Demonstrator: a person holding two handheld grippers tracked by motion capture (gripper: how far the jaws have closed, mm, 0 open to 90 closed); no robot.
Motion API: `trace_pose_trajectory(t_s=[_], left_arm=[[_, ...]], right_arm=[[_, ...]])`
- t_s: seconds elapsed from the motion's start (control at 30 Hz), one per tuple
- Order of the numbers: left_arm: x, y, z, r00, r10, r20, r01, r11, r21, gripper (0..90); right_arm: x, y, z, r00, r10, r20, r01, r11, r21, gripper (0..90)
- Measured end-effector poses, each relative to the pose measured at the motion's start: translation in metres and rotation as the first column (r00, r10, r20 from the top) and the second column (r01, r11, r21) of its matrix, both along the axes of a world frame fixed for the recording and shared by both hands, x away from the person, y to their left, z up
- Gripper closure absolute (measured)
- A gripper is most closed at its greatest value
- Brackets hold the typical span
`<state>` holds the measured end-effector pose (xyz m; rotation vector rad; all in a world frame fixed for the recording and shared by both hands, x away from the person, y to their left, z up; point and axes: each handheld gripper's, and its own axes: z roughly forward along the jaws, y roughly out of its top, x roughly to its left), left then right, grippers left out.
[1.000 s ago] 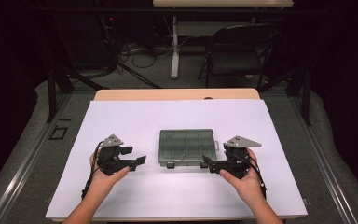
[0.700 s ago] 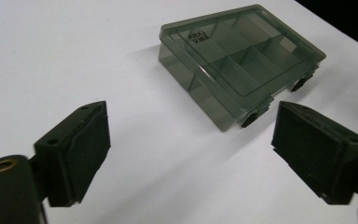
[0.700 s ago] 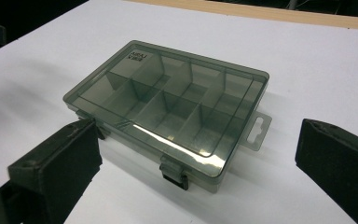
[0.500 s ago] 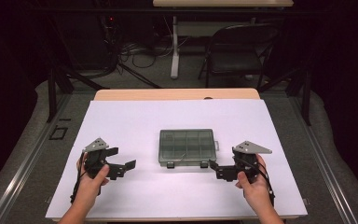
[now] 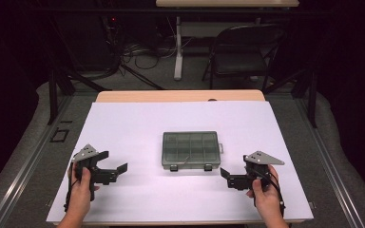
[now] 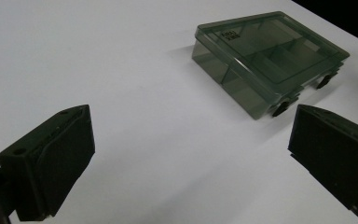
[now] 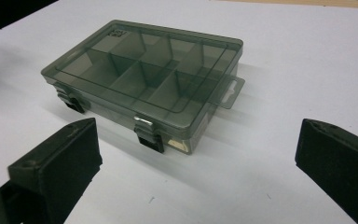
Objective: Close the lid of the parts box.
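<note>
— Location of the compartment box [image 5: 190, 150]?
— Mid-table [image 5: 133, 123], lid closed, between both tools.
— Jaw condition?
— Left gripper [image 5: 115, 169] has just been opening, empty; right gripper [image 5: 226, 176] spread wide, empty.

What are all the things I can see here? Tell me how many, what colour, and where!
Box: one, see-through smoky grey, lid shut, empty compartments inside, two dark latches on its near side, middle of the table.
Table: one, white top with a wooden far edge, under everything.
Chair: one, black, on the floor behind the table.
Cables: a bundle, dark and pale, on the floor at the back.
Left gripper: one, black with a grey plate on top, left of the box, jaws open, nothing between them.
Right gripper: one, black with a grey plate, right of the box, jaws open, holding nothing.
Hands: two, at the near edge, one on each gripper.
</note>
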<state>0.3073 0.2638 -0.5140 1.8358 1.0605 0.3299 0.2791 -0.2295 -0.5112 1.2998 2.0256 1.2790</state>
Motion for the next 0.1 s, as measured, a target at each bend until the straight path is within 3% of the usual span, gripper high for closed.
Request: trace_pose_trajectory(t_s=[0.1], left_arm=[[0.0001, 0.0036, -0.0005, 0.9999, 0.013, 0.002, -0.013, 0.9999, 0.002, 0.3]], right_arm=[[-0.0007, -0.0015, -0.001, 1.0, 0.0, -0.002, 0.0, 1.0, -0.01, 0.0]])
